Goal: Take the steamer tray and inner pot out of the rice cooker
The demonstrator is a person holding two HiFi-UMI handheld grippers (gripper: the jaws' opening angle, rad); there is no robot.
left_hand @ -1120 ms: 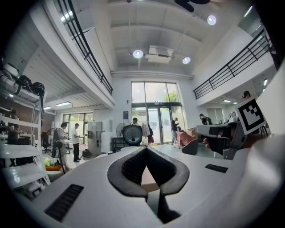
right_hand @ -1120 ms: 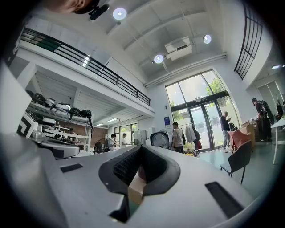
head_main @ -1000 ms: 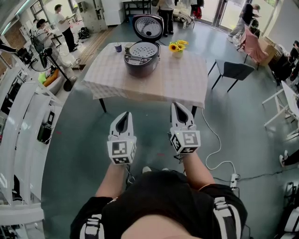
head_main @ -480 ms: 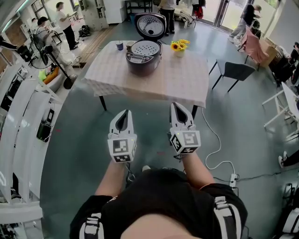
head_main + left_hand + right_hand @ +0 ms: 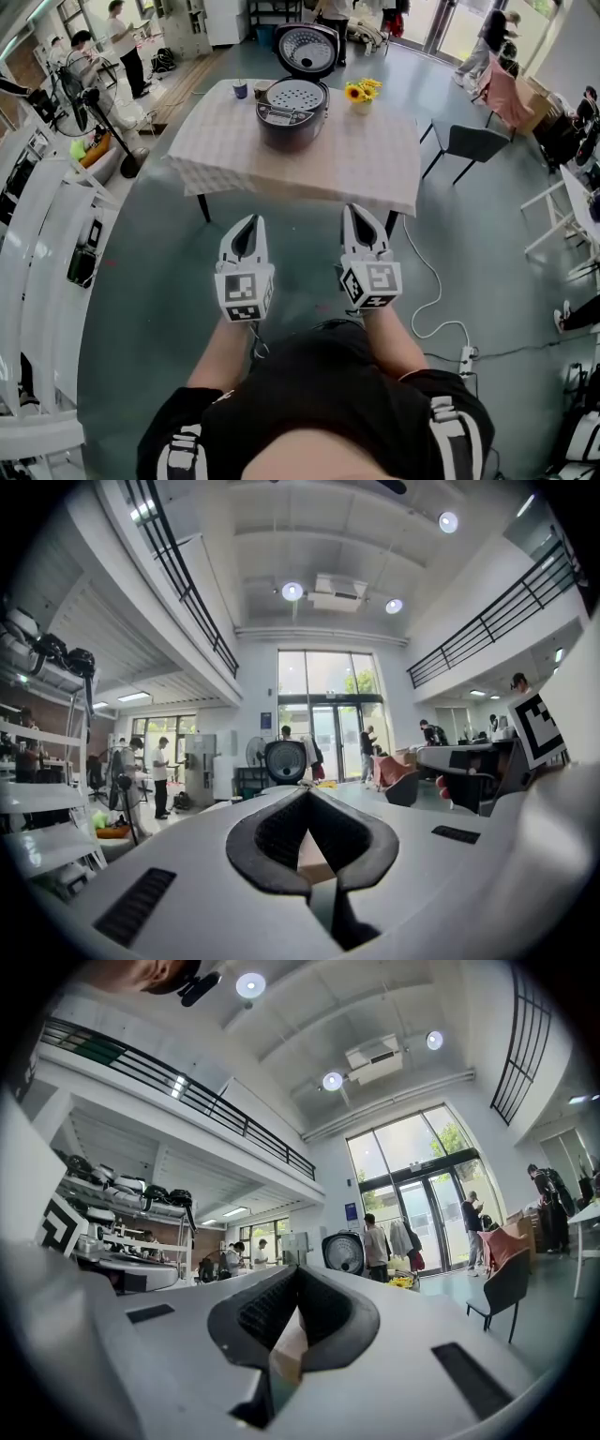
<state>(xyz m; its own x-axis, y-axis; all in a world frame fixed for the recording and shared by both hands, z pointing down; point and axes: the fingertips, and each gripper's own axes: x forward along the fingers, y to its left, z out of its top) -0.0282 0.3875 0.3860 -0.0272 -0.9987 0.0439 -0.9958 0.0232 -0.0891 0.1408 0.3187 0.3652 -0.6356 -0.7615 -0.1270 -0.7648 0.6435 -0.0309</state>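
Note:
A dark rice cooker stands on the far part of a table with a checked cloth, its lid raised upright. A pale perforated steamer tray rests in its mouth; the inner pot beneath is hidden. My left gripper and right gripper are held side by side over the floor, well short of the table's near edge, both shut and empty. The raised lid shows far ahead in the left gripper view and again as a lid in the right gripper view.
A yellow flower bunch and a small cup stand beside the cooker. A dark chair is right of the table. White shelving runs along the left, a white cable trails on the floor, and several people stand at the back.
The table and cooker have come slightly nearer and lower in the head view as I move toward them. Both grippers stay shut and level, side by side.

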